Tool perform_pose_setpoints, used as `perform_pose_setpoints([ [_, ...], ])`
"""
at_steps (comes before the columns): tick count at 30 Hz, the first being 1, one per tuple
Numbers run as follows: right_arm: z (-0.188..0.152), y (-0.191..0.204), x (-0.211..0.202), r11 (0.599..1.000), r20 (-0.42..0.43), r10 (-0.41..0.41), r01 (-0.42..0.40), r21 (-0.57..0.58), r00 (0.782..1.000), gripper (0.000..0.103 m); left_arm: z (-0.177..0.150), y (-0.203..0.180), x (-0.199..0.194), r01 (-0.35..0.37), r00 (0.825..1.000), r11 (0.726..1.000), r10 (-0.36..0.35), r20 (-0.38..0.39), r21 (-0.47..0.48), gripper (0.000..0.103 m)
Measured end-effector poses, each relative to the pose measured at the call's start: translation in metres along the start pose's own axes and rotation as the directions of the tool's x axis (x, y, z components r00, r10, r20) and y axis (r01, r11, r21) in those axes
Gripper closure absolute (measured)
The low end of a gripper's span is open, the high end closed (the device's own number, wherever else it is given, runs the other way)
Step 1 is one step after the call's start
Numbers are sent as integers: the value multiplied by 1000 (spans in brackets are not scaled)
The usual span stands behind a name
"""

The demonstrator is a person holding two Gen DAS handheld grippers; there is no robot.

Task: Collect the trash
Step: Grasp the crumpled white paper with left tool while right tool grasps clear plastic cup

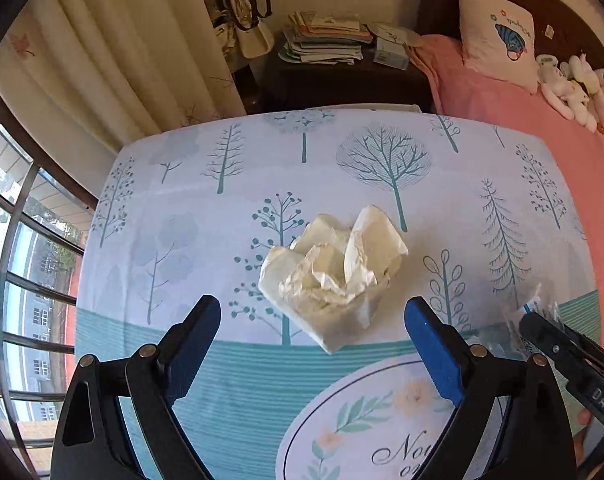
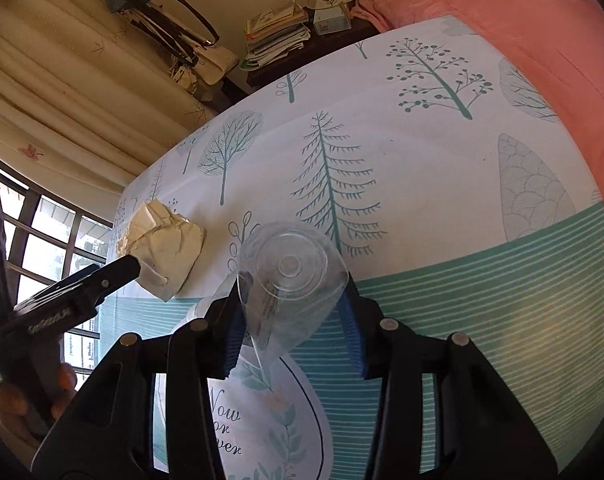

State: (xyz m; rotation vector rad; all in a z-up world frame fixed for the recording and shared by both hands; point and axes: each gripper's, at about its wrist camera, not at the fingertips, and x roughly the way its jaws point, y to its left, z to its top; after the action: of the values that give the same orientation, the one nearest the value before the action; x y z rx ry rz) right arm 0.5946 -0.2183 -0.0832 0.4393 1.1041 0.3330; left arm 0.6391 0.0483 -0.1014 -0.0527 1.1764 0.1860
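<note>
Crumpled tissue [image 1: 333, 276] on tree-print cloth [image 1: 182, 184], just ahead of the spread, empty left gripper [image 1: 313, 312].
Right gripper [image 2: 292, 304] clenched on a clear plastic cup [image 2: 290, 276]. Bare cloth beyond both; curtain [image 1: 114, 52] beyond left, pink bed [image 1: 513, 112] beyond right.

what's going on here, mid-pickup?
A person with a gripper in each hand is clearing trash off a table with a tree-print cloth. The right gripper is shut on a clear plastic cup, its base facing the camera. The left gripper is open, its jaws on either side of a crumpled paper wad that lies on the cloth, not yet gripped.
</note>
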Motion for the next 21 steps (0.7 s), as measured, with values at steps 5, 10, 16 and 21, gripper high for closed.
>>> perform_pose_setpoints([
  [5,2,-6,1,1000,-7,16,-16,-1,1000,64,19,6,37,52,997,998,-53,-57,-30,8],
  [10,-1,-8,2,1000,-11,22,-23,-14,1000,64,21,4,59,66,994,996,-70,-79,-57,26],
  [16,-10,-8,-10,999,-4,26,-26,-24,1000,64,11,-10,49,38,998,999,-38,-42,11,50],
  [21,-23,0,-29,999,22,37,-37,-27,999,64,-16,-24,17,12,1000,998,-12,-11,68,52],
])
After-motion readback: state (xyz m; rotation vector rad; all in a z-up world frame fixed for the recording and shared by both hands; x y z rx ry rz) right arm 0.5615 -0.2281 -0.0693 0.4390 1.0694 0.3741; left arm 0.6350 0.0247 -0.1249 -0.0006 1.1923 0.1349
